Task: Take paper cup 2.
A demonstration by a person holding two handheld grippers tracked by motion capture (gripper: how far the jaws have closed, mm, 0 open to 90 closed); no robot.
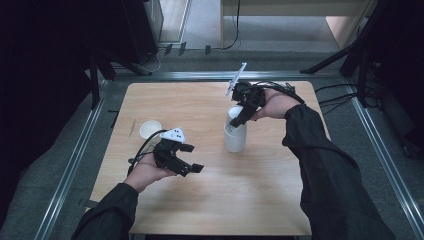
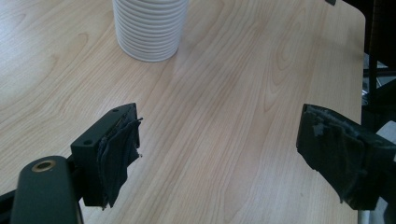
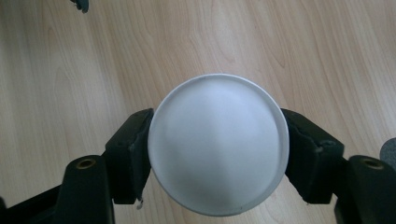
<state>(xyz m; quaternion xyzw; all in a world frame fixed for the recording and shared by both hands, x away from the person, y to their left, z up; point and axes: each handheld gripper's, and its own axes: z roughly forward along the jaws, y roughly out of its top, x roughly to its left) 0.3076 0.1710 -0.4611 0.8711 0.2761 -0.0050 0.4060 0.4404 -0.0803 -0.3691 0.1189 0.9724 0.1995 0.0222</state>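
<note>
Right gripper, angled steeply down from a raised wrist, clamps the white inverted paper-cup stack; left gripper rests level, jaws apart and empty.

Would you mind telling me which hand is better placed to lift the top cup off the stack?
The right. Its tongs already straddle the top cup of the stack, while the left tongs stand open over bare table, away from it.

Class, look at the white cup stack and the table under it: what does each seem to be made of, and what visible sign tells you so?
Cup stack: probably thin white paper or plastic, matte; closely nested rims form fine ridges down its side, though the look leaves the material open.
Table: light wood or wood-look laminate, smooth; long grain lines run across it.
</note>
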